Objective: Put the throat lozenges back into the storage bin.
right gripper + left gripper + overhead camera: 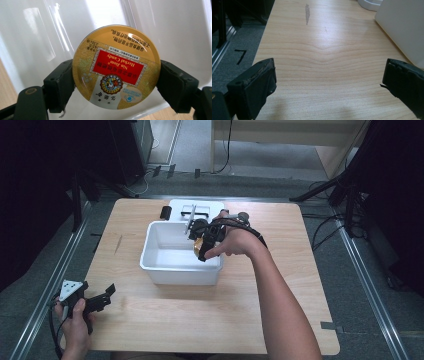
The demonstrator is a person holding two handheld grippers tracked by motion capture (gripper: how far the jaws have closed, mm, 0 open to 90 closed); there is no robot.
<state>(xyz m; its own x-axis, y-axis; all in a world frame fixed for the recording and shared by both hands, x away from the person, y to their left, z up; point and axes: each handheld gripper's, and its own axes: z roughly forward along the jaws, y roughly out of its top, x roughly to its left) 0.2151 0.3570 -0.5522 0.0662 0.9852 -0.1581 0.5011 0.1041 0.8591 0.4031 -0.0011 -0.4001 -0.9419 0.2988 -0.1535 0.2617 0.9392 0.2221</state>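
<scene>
Candy tin (116, 67): round, flat, gold lid with red label, clamped across its rim between jaws of my right gripper (116, 82), hanging over inside of white bin (155, 265) near its right wall. I judge it light, rigid metal, glossy and slick at curved edge; could pivot or squirt out if squeeze is off-centre. Best hold as now, pads on opposite sides of rim, across full diameter. My left gripper (329, 80) idle, jaws spread wide over bare wooden table (324, 50), nothing between.
</scene>
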